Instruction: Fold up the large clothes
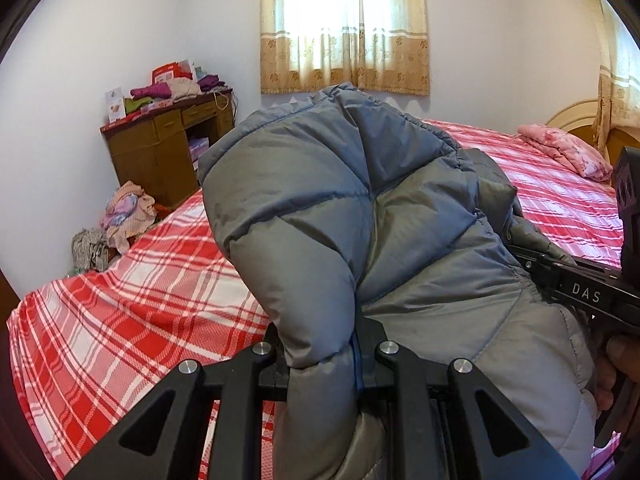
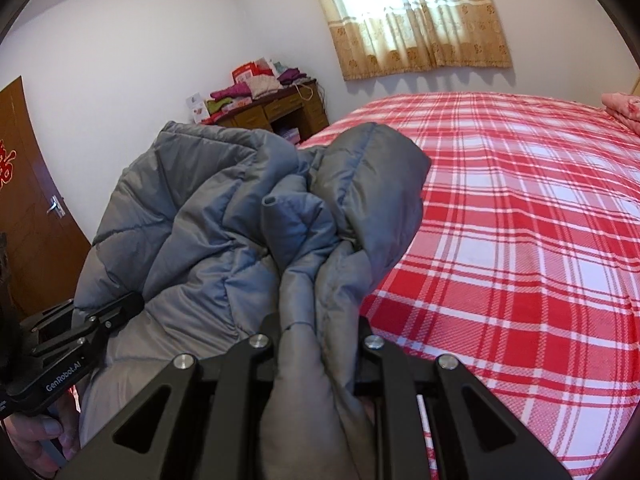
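A grey quilted puffer jacket (image 1: 360, 208) is held up above the bed, bunched between both grippers. My left gripper (image 1: 324, 360) is shut on a thick fold of it. My right gripper (image 2: 316, 344) is shut on another bunched fold of the jacket (image 2: 224, 216). The right gripper shows at the right edge of the left wrist view (image 1: 576, 288), pressed into the jacket. The left gripper shows at the lower left of the right wrist view (image 2: 108, 316), also in the jacket. The fingertips of both are hidden by fabric.
A bed with a red and white plaid sheet (image 2: 520, 220) lies below and to the right. A pink folded quilt (image 1: 564, 152) lies near the headboard. A wooden desk (image 1: 168, 148) piled with clothes stands by the wall, clothes heaped beside it (image 1: 124, 216). A brown door (image 2: 28, 208) is at left.
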